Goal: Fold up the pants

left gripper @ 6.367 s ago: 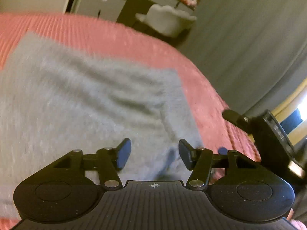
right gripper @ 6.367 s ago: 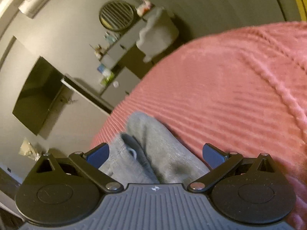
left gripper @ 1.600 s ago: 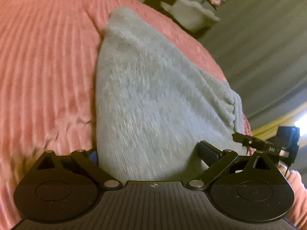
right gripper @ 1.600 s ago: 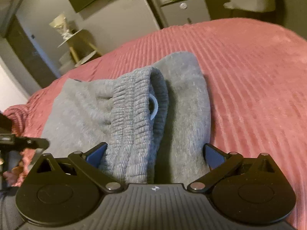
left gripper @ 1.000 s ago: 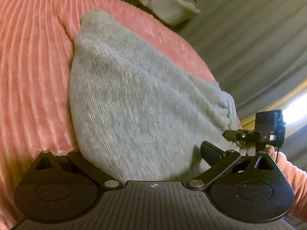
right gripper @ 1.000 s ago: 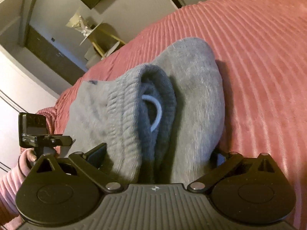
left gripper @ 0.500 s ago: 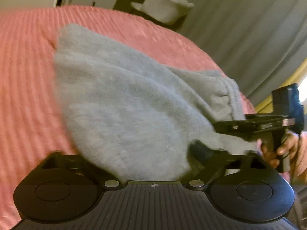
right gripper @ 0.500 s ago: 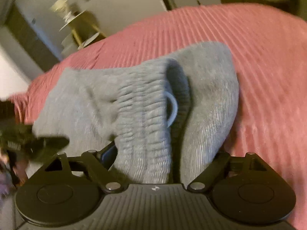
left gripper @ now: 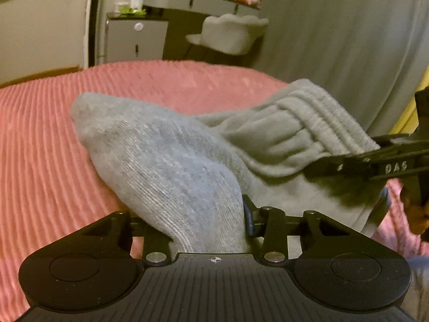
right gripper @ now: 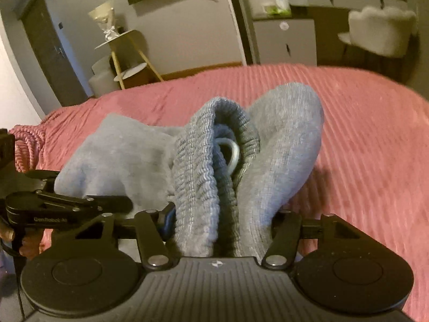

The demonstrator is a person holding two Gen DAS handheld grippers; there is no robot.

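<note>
Grey pants bunch between both closing jaw pairs: left hand-held gripper clenching the cuff end, right hand-held gripper the waistband; the bundle extends toward twelve o'clock over the bed.

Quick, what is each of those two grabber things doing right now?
Left gripper: jaws closing on a fold of the grey pants.
Right gripper: jaws closing on the pants' bunched waistband.

Dim, warm indoor light with a yellowish cast — grainy in both views. Fisheye bending curves the wall and cabinet above the pink bedspread. Motion blur softens the bedspread's ribs and the grey sweatpants — a soft shadow lies just right of them.
</note>
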